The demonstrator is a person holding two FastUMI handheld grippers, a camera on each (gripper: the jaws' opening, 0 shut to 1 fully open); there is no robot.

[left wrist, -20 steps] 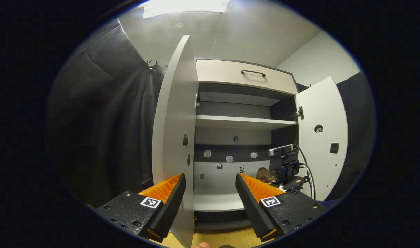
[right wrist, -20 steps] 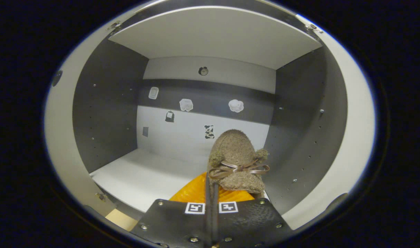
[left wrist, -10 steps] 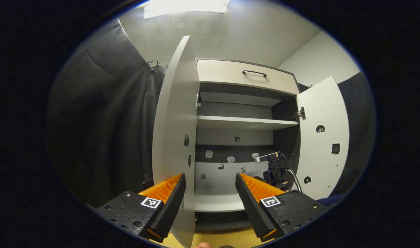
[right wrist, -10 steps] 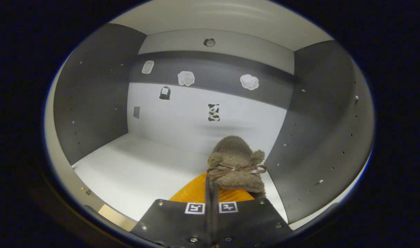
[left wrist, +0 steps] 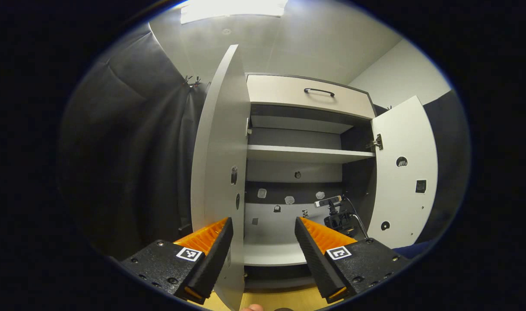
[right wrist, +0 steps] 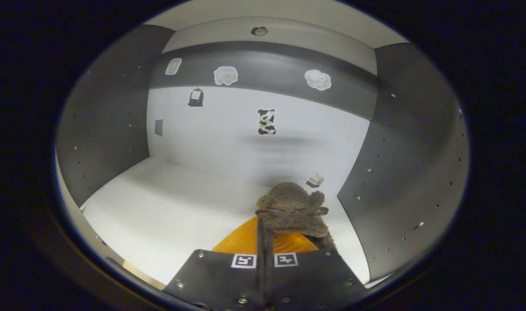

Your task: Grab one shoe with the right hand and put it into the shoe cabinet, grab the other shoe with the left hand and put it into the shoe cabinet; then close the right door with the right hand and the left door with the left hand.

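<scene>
Pinching the shoe (right wrist: pixel 292 208), the right gripper (right wrist: pixel 265 235) has pushed deeper into the cabinet (right wrist: pixel 194 207).

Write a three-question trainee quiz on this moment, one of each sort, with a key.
1. True or false: the right gripper is shut on the brown shoe.
2. The left gripper is: A) open and holding nothing, B) shut on a shoe, C) pressing on the left door.
3. Fill in: the shoe is over the cabinet's white bottom ____.

Key: 1 true; 2 A; 3 shelf.
</scene>
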